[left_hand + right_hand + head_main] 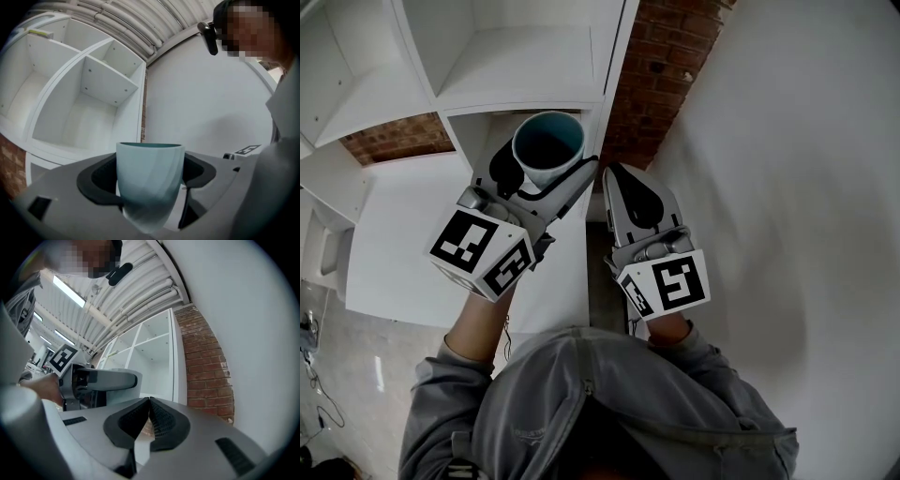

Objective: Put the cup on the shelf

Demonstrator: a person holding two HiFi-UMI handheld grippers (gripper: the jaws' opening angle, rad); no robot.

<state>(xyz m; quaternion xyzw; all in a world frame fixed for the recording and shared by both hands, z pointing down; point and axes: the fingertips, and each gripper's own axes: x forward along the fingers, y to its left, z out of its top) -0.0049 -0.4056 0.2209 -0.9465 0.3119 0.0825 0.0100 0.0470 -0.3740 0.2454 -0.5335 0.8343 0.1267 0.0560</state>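
Note:
A pale blue cup [548,146] with a dark teal inside is held upright in my left gripper [546,178], whose jaws are shut on its sides. In the left gripper view the cup [149,180] fills the space between the black pads, and the white shelf unit [86,103] with open compartments lies ahead to the left. From the head view the cup hangs in front of a white shelf compartment [520,66]. My right gripper [630,192] is just right of the cup, shut with nothing in it; its pads [149,420] meet.
A red brick wall strip [661,66] runs beside the shelf unit, and a plain white wall [797,187] fills the right. A white cabinet top [403,234] lies under my left gripper. A grey floor [356,375] shows at lower left.

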